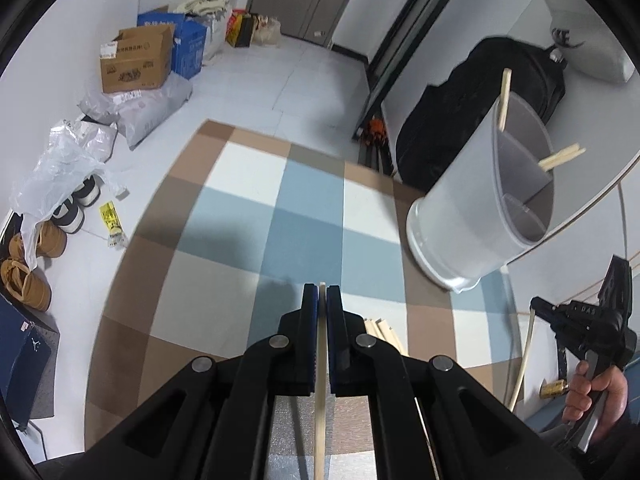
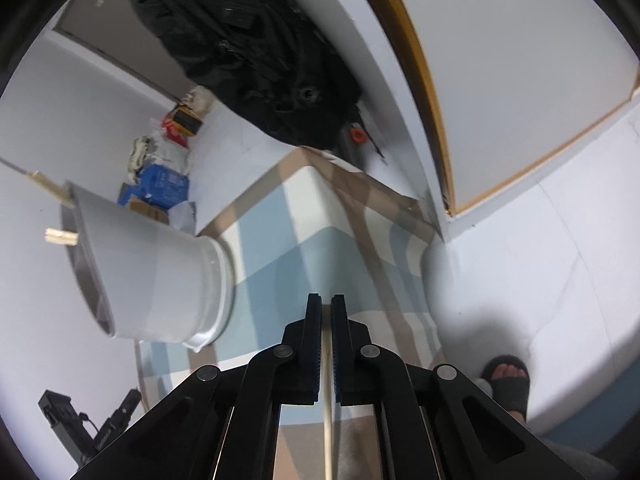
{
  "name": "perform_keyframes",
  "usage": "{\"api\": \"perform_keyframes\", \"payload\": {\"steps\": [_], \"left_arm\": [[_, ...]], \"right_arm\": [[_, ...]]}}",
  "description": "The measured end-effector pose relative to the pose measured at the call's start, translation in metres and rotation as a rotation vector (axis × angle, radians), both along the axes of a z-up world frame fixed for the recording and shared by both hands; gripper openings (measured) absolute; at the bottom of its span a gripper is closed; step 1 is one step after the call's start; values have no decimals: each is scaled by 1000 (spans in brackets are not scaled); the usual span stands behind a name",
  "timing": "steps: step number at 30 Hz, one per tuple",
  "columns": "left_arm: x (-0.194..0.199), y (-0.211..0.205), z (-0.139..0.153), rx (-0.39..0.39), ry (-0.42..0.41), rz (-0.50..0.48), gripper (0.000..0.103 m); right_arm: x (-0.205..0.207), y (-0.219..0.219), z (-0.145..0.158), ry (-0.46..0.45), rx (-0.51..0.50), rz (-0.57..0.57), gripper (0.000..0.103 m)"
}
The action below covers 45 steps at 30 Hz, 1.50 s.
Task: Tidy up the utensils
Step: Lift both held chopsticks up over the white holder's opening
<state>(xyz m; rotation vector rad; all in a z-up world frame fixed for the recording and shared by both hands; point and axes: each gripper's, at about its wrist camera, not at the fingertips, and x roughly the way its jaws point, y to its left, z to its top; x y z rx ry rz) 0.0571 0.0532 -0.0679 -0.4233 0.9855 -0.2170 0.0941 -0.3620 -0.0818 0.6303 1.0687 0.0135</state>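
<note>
A grey divided utensil holder point(image 1: 484, 196) stands on the checked cloth point(image 1: 256, 216), right of my left gripper point(image 1: 321, 292). Pale wooden chopsticks point(image 1: 560, 158) stick out of it. My left gripper is shut on a pale chopstick point(image 1: 320, 380) that runs back between its jaws. More chopsticks point(image 1: 384, 332) lie on the cloth just right of it. In the right wrist view the holder point(image 2: 160, 272) is at the left, and my right gripper point(image 2: 326, 304) is shut on another chopstick point(image 2: 328, 400). The right gripper also shows in the left wrist view point(image 1: 580, 320), holding its chopstick.
Cardboard boxes point(image 1: 136, 60), bags and shoes point(image 1: 28, 276) line the floor at the left. A black bag point(image 1: 480, 92) leans on the wall behind the holder. A white board with a wooden edge point(image 2: 520, 80) stands at the right. A sandalled foot point(image 2: 506, 376) is nearby.
</note>
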Motion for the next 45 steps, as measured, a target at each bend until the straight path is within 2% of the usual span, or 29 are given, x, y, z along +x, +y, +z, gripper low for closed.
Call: {"api": "perform_keyframes", "payload": {"steps": [4,9,19,26,31,35,41,45], "left_arm": [[-7,2,14,-15,-66,2,0],[-12,1,31,-21,-149,-3,0],[-24,-11,65,-29,-249,-37,0],[-24,-17,93,-50,-301,-47,0],[-18,-30,123,-44,-355,-75,0],[-4,-38,152,-55,-400,-97,0],[26,-48,194,-49,-478,-125,0],[47,-55,206,-37,-521,-123,0]], "right_arm": [[-9,4,15,-63,19,11,4],[-26,16,49,-189,25,52,4],[-56,65,112,-486,-28,236,4],[-61,87,135,-587,-42,317,4],[-58,98,156,-668,-71,335,4],[-49,107,185,-754,-99,338,4],[-16,117,230,-868,-129,333,4],[11,121,248,-914,-156,321,4]]}}
